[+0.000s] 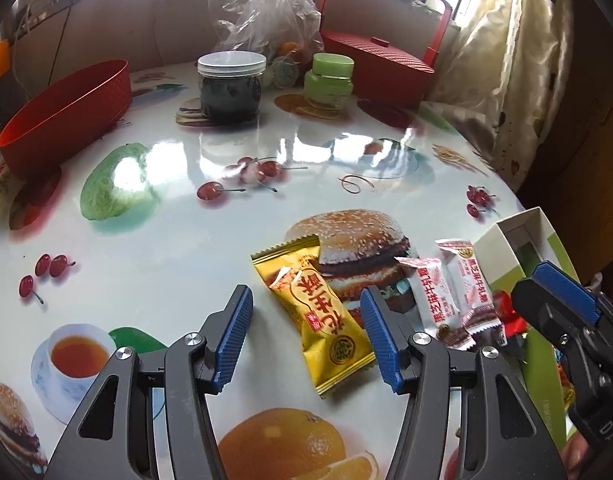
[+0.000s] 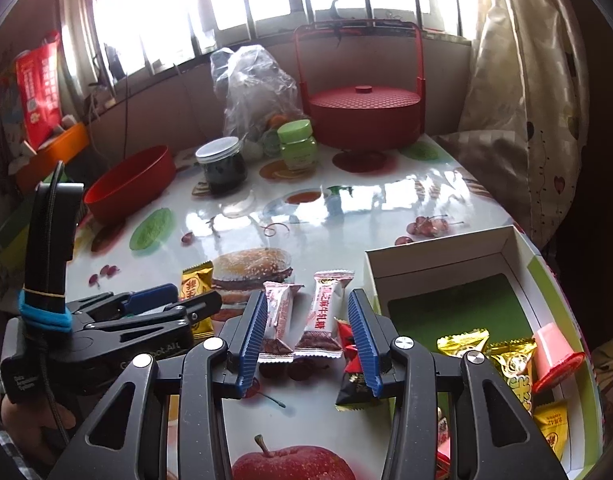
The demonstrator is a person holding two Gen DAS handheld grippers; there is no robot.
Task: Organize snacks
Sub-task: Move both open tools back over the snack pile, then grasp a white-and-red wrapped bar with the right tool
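- My left gripper (image 1: 308, 334) hangs open, empty, its fingers either side of the yellow snack packet (image 1: 318, 316).
- My right gripper (image 2: 306, 334) stands open over two white packets (image 2: 300, 314), gripping nothing, beside the box (image 2: 518, 248).

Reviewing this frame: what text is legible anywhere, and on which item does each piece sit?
"花生酥": on the yellow packet, upside down in the left wrist view.
"黑芝麻牛轧糖": on both white packets.
White print on the left tool housing: too small and blurred to read.
Print on the red bag by the window: blurred.
Print on the gold packets in the box: unreadable.
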